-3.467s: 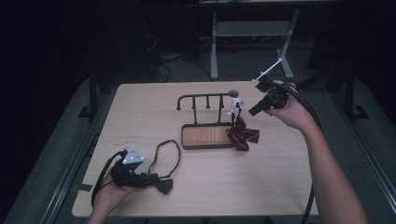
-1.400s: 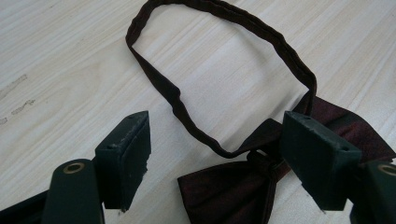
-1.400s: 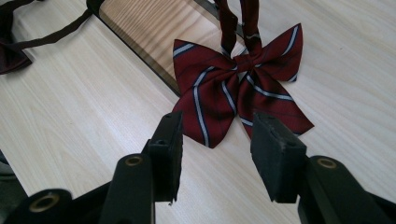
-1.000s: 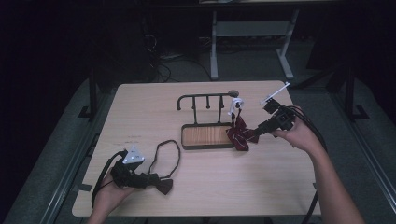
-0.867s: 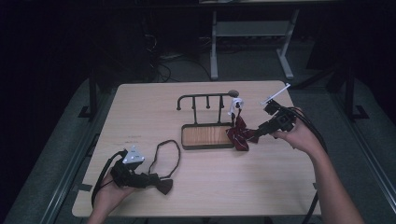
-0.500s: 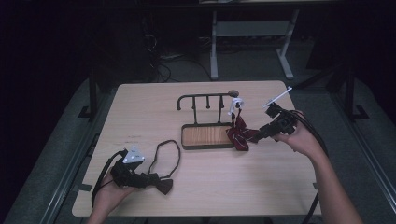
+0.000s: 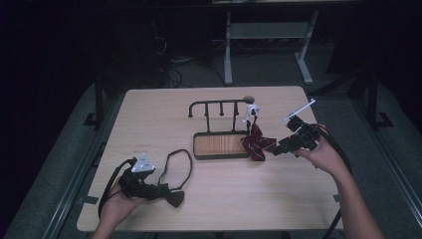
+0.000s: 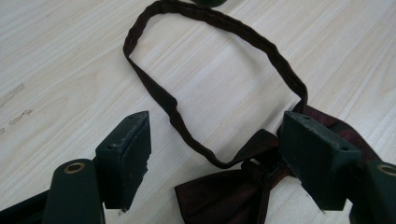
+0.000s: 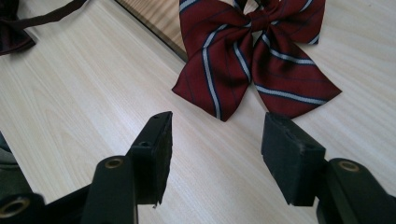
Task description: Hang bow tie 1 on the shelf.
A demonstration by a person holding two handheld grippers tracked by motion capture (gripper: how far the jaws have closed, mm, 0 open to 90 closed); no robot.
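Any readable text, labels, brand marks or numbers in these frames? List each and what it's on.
None: no legible text in any view.
Striped bow tie: stripes only, no label showing.
Dark bow tie and its strap: plain.
Rack and its wooden tray: no markings.
White tag on the rack: too small to read.

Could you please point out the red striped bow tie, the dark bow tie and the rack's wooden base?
Red striped bow tie (image 9: pixel 261 60), right gripper view, right wing.
Dark bow tie (image 8: pixel 219 196), left gripper view, left wing.
Wooden base (image 7: pixel 219 145), high view, centre.
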